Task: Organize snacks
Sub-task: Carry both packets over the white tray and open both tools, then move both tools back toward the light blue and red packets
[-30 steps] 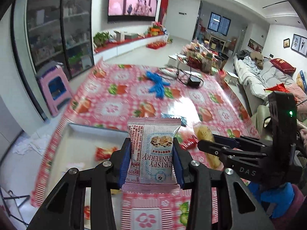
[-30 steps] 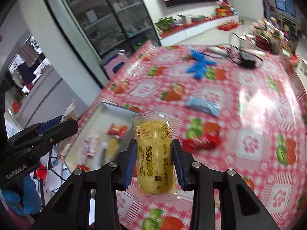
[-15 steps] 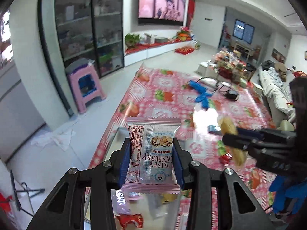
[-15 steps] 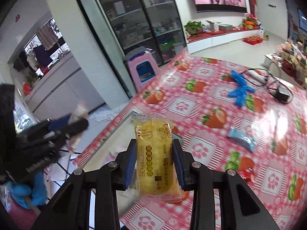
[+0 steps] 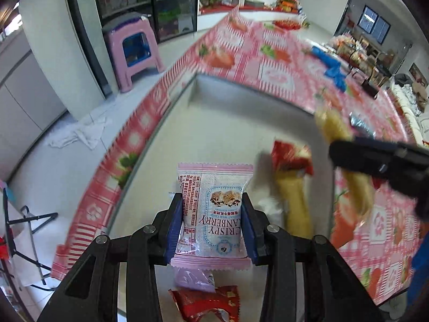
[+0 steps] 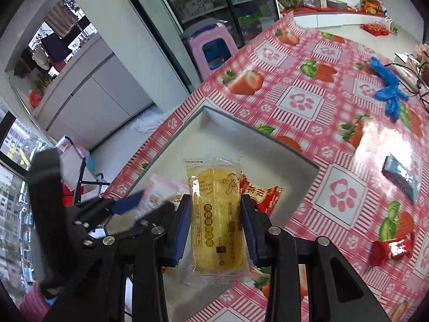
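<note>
Two hand-held tools hang over a white tray [image 5: 214, 123] that sits near the corner of a surface [image 6: 335, 86] covered in a pink strawberry-print cloth.

The left tool [image 5: 213, 224] holds a white cranberry crisp packet [image 5: 214, 209] upright between its blue pads, pinched across its short width, long axis pointing away from the tool. Straight below and ahead of it lies the open white floor of the tray. A red wrapper [image 5: 206, 304] and a pale packet lie in the tray just beneath the tool, and another red wrapper [image 5: 291, 158] and a yellow packet [image 5: 295, 206] lie toward the tray's right side.

The right tool [image 6: 215, 228] grips a yellow cake packet [image 6: 217, 214] the same way, upright, pinched across its narrow width. It hovers over the tray's near right edge, partly above the cloth.

Judging from both views, the left tool sits more squarely over the tray, so its packet looks closer to release; the right would need to shift further inward toward the tray's middle.
</note>
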`<state>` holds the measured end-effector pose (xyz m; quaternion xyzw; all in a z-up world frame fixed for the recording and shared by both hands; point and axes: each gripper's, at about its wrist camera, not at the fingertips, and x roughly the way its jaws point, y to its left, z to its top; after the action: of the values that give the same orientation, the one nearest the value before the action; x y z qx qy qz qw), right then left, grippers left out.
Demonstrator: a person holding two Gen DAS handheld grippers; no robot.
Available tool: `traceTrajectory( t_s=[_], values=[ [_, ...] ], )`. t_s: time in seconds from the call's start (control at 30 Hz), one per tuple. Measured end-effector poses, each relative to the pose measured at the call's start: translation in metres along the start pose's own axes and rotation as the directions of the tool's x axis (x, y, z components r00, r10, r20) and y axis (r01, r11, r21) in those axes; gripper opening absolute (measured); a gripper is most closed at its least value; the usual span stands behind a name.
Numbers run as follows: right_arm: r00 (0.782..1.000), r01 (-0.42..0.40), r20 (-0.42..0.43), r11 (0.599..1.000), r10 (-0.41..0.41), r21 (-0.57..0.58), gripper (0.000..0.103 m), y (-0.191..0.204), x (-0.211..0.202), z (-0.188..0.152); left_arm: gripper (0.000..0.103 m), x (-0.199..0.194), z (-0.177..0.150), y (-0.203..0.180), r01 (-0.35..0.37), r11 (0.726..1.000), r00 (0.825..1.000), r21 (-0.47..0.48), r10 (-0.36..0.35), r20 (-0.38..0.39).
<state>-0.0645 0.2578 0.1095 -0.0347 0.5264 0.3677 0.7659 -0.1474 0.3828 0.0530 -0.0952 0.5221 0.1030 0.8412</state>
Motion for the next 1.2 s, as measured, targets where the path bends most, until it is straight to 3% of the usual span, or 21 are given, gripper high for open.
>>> traceTrajectory(
  t_s=[0.1,0.17,0.2,0.23,0.27,0.33,0.37,0.57,0.7,0.83,1.0,1.1,1.2],
  values=[
    [1.0,0.002,-0.008,1.0,-0.002,-0.004,0.038,0.002,0.005,0.003,0.048,0.001,-0.001,-0.002,-0.017,1.0,1.0,0.012,0.017,0.007],
    [1.0,0.001,-0.016,1.0,-0.001,-0.008,0.038,0.003,0.007,0.006,0.065,0.002,-0.001,-0.002,-0.028,0.999,1.0,0.015,0.028,0.001],
    [1.0,-0.005,-0.026,1.0,0.005,-0.007,0.038,0.004,0.008,0.007,0.081,0.001,0.0,-0.002,-0.041,0.999,0.999,0.016,0.041,0.0],
    [0.999,-0.011,-0.034,1.0,0.011,-0.005,0.047,0.004,0.009,0.007,0.083,-0.001,0.0,-0.002,-0.052,0.998,0.999,0.018,0.052,0.014],
    [0.999,-0.013,-0.034,1.0,0.013,-0.002,0.066,0.004,0.009,0.008,0.083,-0.004,0.0,-0.001,-0.059,0.998,0.998,0.022,0.058,0.03],
    [1.0,-0.002,-0.012,1.0,0.002,0.002,0.093,0.003,0.004,0.006,0.083,-0.01,0.0,-0.003,-0.07,0.997,0.997,0.036,0.068,0.042],
    [1.0,0.014,0.005,1.0,-0.014,0.005,0.102,0.001,-0.001,0.004,0.083,-0.012,0.0,-0.004,-0.073,0.997,0.997,0.039,0.071,0.043],
    [0.999,0.049,-0.003,0.996,-0.049,0.074,0.102,-0.037,-0.022,-0.008,0.083,-0.044,0.008,-0.019,-0.052,0.997,0.996,0.06,0.048,0.071],
    [0.995,0.088,0.024,0.98,-0.094,0.18,0.102,-0.084,-0.047,-0.022,0.083,-0.075,0.017,-0.049,-0.014,0.993,0.994,0.114,0.001,0.112],
    [0.992,0.104,0.037,0.947,-0.121,0.304,0.102,-0.139,-0.071,-0.044,0.083,-0.111,0.028,-0.088,0.037,0.983,0.986,0.18,-0.065,0.155],
    [0.981,0.158,0.04,0.904,-0.189,0.397,0.102,-0.194,-0.098,-0.081,0.083,-0.154,0.047,-0.139,0.042,0.96,0.966,0.276,-0.109,0.233],
    [0.966,0.226,0.01,0.863,-0.258,0.451,0.102,-0.229,-0.109,-0.114,0.087,-0.162,0.057,-0.171,0.021,0.944,0.959,0.33,-0.112,0.261],
    [0.94,0.319,-0.052,0.817,-0.337,0.48,0.102,-0.261,-0.112,-0.153,0.089,-0.142,0.068,-0.207,0.036,0.919,0.968,0.392,-0.13,0.216]
  ],
)
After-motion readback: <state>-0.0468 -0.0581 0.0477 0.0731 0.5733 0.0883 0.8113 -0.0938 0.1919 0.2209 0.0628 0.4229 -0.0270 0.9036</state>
